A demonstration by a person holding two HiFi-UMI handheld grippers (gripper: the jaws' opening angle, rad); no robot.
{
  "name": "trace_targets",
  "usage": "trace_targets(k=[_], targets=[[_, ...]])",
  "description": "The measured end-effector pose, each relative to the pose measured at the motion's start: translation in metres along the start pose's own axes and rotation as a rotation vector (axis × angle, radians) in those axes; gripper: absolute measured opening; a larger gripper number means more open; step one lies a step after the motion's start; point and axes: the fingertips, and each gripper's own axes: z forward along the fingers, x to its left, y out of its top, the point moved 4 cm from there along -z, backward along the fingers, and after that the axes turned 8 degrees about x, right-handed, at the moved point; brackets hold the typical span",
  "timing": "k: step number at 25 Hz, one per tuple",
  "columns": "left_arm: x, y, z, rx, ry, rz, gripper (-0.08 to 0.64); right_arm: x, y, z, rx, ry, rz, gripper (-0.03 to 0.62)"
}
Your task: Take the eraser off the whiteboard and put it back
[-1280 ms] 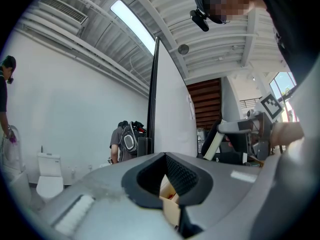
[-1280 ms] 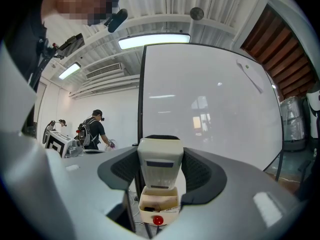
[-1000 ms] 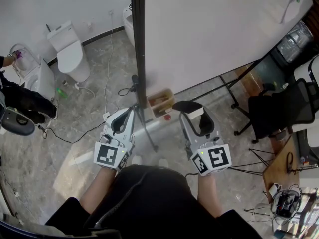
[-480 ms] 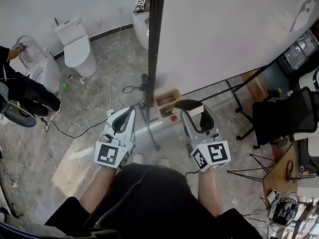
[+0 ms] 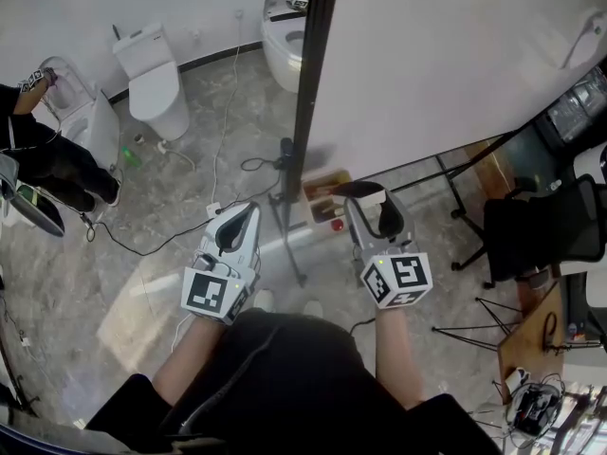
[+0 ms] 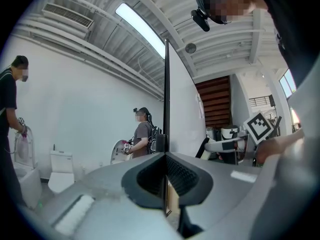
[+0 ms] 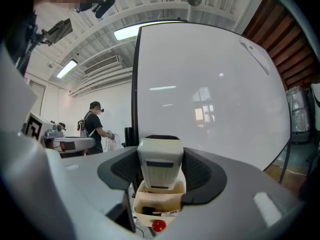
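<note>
My right gripper (image 5: 366, 195) is shut on the eraser (image 5: 364, 191), a white block with a dark felt face (image 7: 160, 165), held level between both pads. It hovers just in front of the whiteboard (image 5: 446, 55), right above a small open box (image 7: 159, 203) fixed at the board's lower edge (image 5: 325, 193). A marker and a red round thing (image 7: 158, 226) lie at that box. My left gripper (image 5: 247, 210) is shut with nothing in it. It points level at the board's dark side post (image 6: 165, 109), left of the box.
The board's black post (image 5: 311, 93) and stand legs (image 5: 446, 173) are ahead. Two toilets (image 5: 152, 74) and a third (image 5: 287, 28) stand on the floor behind, with cables (image 5: 223, 131). One person (image 5: 38, 159) works at the left, another (image 6: 142, 136) stands behind the board. A black chair (image 5: 545, 226) is at the right.
My right gripper has carried the eraser closer to the box and a bit lower. The left gripper has hardly moved. The head view has swung left.
</note>
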Motion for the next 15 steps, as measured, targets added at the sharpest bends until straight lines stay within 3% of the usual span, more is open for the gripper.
trace_targets(k=[15], targets=[[0.007, -0.006, -0.003, 0.006, 0.009, -0.007, 0.006, -0.006, -0.031, 0.040, 0.068, -0.018, 0.006, 0.265]])
